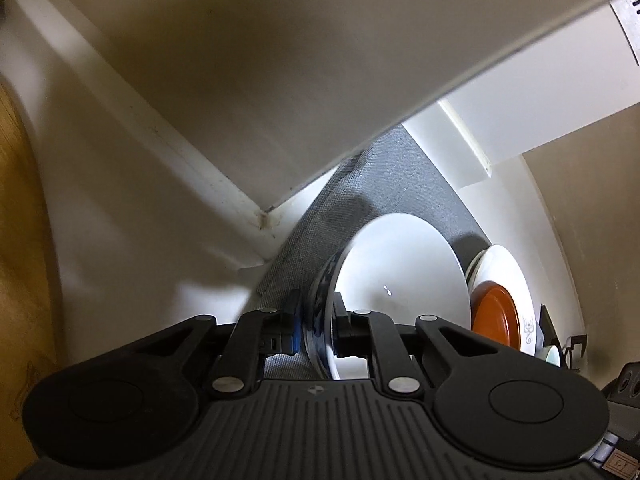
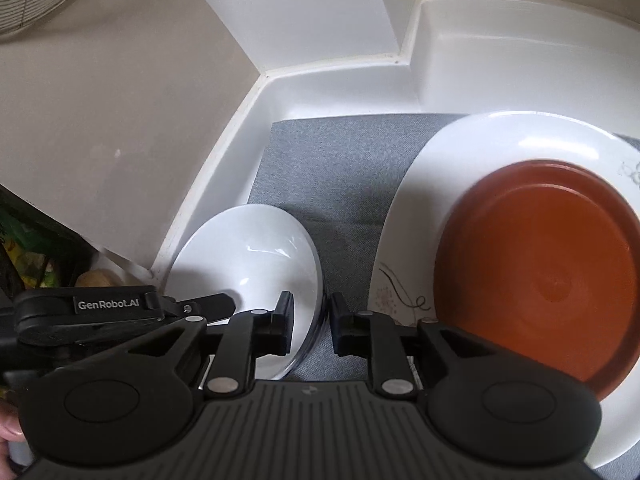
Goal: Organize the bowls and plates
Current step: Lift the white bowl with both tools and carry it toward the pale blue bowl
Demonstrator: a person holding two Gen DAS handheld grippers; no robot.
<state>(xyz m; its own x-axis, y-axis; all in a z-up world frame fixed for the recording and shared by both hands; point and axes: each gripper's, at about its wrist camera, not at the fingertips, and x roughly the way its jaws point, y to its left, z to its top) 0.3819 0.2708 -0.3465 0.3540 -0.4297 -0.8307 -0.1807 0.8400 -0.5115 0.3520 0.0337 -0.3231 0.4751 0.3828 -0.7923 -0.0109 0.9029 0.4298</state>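
Note:
A bowl (image 1: 400, 272), white inside with a blue pattern outside, stands tilted on a grey mat (image 1: 384, 176). My left gripper (image 1: 318, 320) is shut on its near rim, with one pad inside and one outside. The right wrist view shows the same bowl (image 2: 244, 248) at lower left. My right gripper (image 2: 310, 320) straddles the bowl's right rim with narrow jaws and looks shut on it. To the right an orange plate (image 2: 540, 276) lies on a large white plate (image 2: 500, 140) with a dark scroll pattern. The same stack shows as the orange plate (image 1: 496, 316) in the left wrist view.
White walls (image 2: 480, 60) enclose the mat on the far and left sides. A beige panel (image 1: 280, 60) overhangs the space in the left wrist view. Grey mat (image 2: 340, 160) lies bare between the bowl and the plates. A wooden floor (image 1: 20, 240) shows at far left.

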